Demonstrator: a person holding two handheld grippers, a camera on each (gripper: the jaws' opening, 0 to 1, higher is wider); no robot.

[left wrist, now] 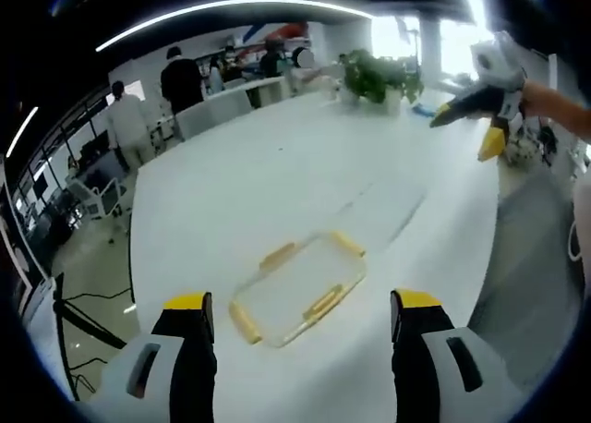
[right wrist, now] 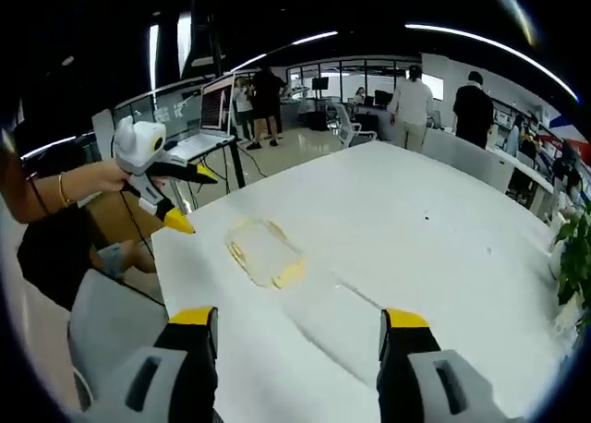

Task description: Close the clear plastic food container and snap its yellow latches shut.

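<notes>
A clear plastic food container (left wrist: 297, 289) with yellow latches lies flat on the white table (left wrist: 277, 183), its lid on top. My left gripper (left wrist: 303, 305) hovers just short of it, open, jaws wide on either side with nothing between them. In the right gripper view the same container (right wrist: 266, 252) lies near the table's left edge, well ahead of my right gripper (right wrist: 297, 320), which is open and empty. The right gripper (left wrist: 469, 127) appears at the upper right of the left gripper view, held by a hand. The left gripper (right wrist: 186, 199) shows at the left of the right gripper view.
A potted green plant (left wrist: 379, 77) stands at the table's far end. Several people (left wrist: 180, 77) stand beyond the table among desks and chairs. A laptop (right wrist: 208, 118) on a stand sits off the table's left side. The table edge (left wrist: 138, 284) drops to the floor.
</notes>
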